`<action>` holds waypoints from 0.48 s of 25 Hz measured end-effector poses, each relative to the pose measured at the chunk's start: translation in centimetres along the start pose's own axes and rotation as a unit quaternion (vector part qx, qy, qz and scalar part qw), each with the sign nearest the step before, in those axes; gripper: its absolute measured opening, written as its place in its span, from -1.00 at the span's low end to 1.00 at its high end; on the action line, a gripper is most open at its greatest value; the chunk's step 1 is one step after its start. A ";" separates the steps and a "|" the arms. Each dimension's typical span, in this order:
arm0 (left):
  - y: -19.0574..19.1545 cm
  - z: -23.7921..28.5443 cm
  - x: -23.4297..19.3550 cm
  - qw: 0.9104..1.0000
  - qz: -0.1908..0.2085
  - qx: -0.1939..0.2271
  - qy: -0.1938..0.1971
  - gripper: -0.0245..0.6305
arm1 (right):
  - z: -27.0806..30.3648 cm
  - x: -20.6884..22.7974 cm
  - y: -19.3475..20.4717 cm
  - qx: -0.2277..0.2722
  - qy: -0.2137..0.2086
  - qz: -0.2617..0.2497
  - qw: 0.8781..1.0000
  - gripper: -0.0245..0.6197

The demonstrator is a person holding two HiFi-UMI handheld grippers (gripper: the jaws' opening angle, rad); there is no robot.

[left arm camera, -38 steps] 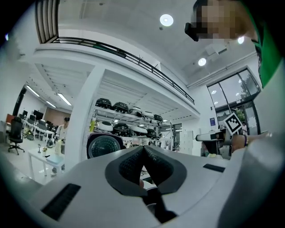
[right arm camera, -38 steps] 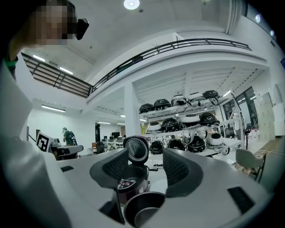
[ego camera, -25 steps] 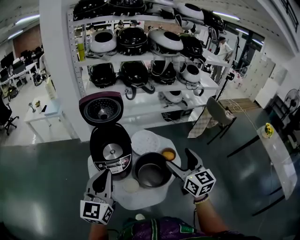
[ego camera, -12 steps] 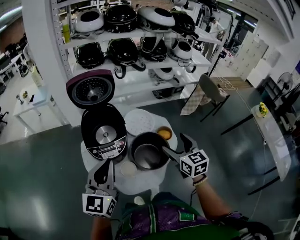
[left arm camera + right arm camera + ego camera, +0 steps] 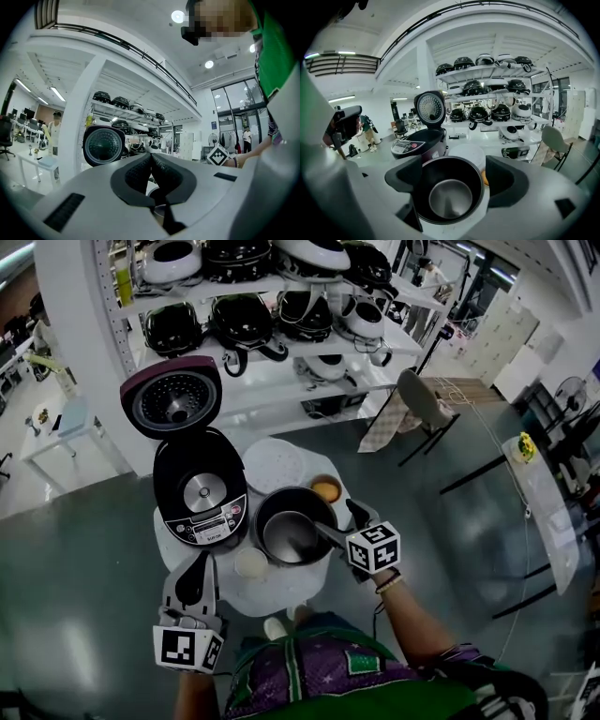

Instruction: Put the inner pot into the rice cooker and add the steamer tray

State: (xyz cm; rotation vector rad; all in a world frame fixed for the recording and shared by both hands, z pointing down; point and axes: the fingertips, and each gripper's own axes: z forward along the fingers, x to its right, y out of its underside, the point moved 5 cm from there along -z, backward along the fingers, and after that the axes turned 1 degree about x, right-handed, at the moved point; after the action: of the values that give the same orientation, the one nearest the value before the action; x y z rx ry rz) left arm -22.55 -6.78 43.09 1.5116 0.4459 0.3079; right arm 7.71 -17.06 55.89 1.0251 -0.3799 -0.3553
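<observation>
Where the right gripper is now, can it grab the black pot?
Probably yes. The right gripper hovers just over the inner pot, its fingers wide apart with the pot showing between them, and nothing else lies in the way.

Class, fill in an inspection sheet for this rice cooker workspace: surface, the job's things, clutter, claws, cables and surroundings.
Surface: small round white table, crowded.
Job's things: rice cooker, lid open, no pot inside; inner pot standing on the table beside it; white steamer tray lying behind the pot.
Clutter: small bowl holding something orange; small white round item in front of the cooker.
Claws: left claw shut, empty; right claw open at the inner pot, not gripping it.
Cables: nothing seen.
Surroundings: shelves stacked with rice cookers; chair; dark floor.
</observation>
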 end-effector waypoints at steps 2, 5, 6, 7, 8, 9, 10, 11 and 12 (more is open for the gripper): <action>0.3 0.0 -0.1 1.000 -0.006 -0.003 -0.006 -0.86 | 0.4 0.5 0.8 -0.010 0.001 0.005 1.000 0.35; 0.9 0.4 -0.3 1.000 -0.016 -0.009 -0.015 -0.86 | 1.5 1.3 2.1 -0.026 0.004 0.014 1.000 0.32; 1.0 0.5 -0.4 1.000 -0.020 -0.009 -0.019 -0.86 | 1.9 1.5 2.5 -0.032 0.004 0.016 0.999 0.32; 1.0 0.7 -0.5 0.999 -0.025 -0.008 -0.023 -0.86 | 2.3 1.7 2.9 -0.037 0.004 0.018 0.999 0.32; 0.9 0.8 -0.6 0.999 -0.030 -0.007 -0.028 -0.86 | 2.6 2.0 3.3 -0.043 0.003 0.018 0.999 0.32; 0.8 1.0 -0.6 0.999 -0.033 -0.006 -0.032 -0.86 | 3.0 2.3 3.6 -0.048 0.003 0.019 0.999 0.32; 0.6 1.2 -0.6 0.999 -0.032 -0.005 -0.034 -0.86 | 3.4 2.6 3.9 -0.052 0.003 0.020 0.998 0.32; 0.5 1.5 -0.6 0.999 -0.029 -0.004 -0.037 -0.86 | 3.9 2.9 4.2 -0.057 0.003 0.021 0.998 0.31; 0.4 1.8 -0.6 0.999 -0.026 -0.005 -0.040 -0.86 | 4.3 3.3 4.5 -0.061 0.002 0.024 0.998 0.31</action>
State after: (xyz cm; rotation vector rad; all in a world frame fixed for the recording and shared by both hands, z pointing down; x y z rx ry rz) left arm -22.27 -8.62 43.51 1.4954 0.4187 0.2080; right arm 9.06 -19.70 62.25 0.8954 -0.3737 -0.3297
